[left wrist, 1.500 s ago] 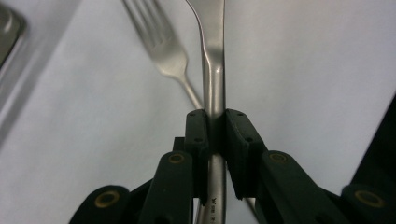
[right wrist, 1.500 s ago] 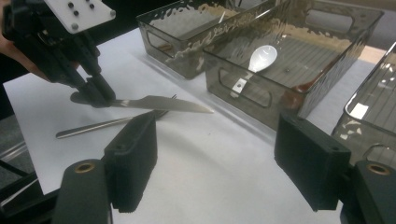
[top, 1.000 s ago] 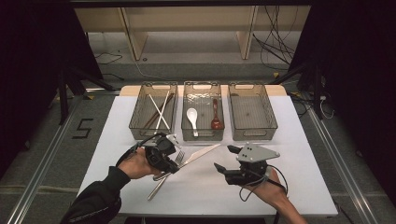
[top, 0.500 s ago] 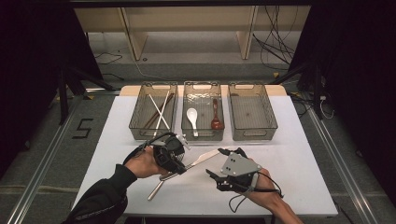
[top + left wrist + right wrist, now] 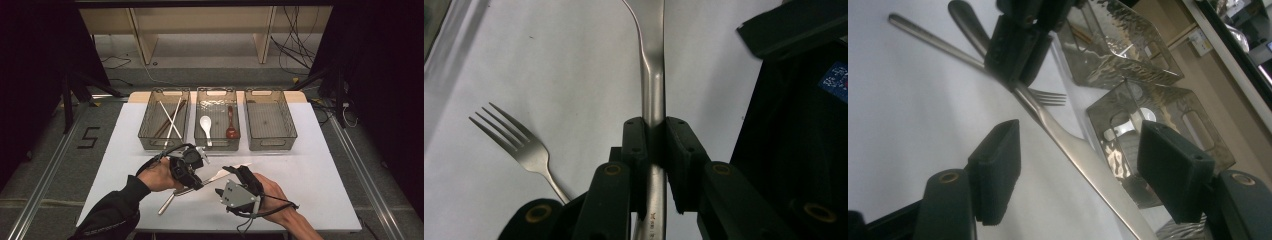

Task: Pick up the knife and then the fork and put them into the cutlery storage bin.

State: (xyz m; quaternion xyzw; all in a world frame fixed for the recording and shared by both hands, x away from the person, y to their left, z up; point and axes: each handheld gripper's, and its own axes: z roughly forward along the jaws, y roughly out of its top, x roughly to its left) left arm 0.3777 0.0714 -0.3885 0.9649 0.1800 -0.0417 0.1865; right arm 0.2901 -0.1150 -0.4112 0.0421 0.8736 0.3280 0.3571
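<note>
My left gripper (image 5: 196, 180) is shut on the handle of a steel table knife (image 5: 212, 177), seen close in the left gripper view (image 5: 651, 95) with the pads clamped on it. The knife's blade slants up and right across the white table. My right gripper (image 5: 222, 181) has its jaws on either side of that blade (image 5: 1083, 155). They have just been closing, but the pads (image 5: 995, 170) stand apart from the metal. A steel fork (image 5: 519, 145) lies flat on the table beside the knife, its tines (image 5: 1048, 97) pointing toward the bins.
Three clear bins stand in a row at the back. The left bin (image 5: 150, 137) holds chopsticks. The middle bin (image 5: 216, 145) has a white spoon and a brown spoon. The right bin (image 5: 270, 142) looks empty. White table (image 5: 320, 180) lies open to the right.
My right gripper has moved left and a little down, and its jaws now straddle the knife blade. The left gripper has drifted slightly right with the knife.
</note>
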